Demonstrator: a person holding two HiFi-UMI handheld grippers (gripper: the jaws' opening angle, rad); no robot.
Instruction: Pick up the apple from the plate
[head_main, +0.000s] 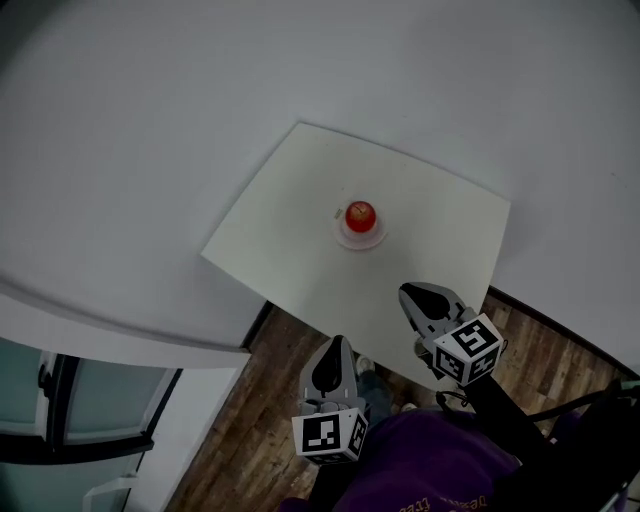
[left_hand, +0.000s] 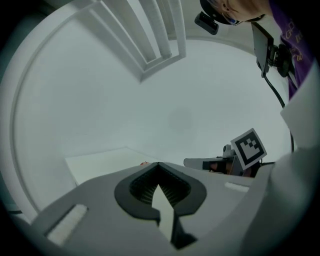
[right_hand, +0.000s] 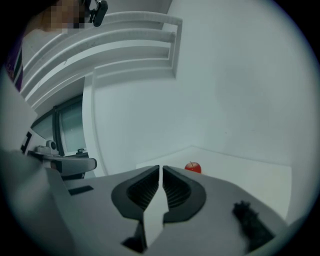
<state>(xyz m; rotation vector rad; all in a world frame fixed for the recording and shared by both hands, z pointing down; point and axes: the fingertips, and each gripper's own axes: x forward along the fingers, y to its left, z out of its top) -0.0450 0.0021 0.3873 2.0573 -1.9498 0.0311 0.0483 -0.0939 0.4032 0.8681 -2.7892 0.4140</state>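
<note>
A red apple sits on a small white plate near the middle of a white table. Both grippers hang short of the table's near edge, above the wooden floor, pointing toward the apple. My left gripper is shut and holds nothing; in its own view only a red sliver of the apple peeks over the jaws. My right gripper is shut and empty too. In the right gripper view the apple stands just right of the jaw tips, some way off.
White walls stand behind and left of the table. A glass-fronted door is at the lower left, beside the brown wooden floor. The person's purple sleeve fills the bottom edge. White slats hang high on the wall.
</note>
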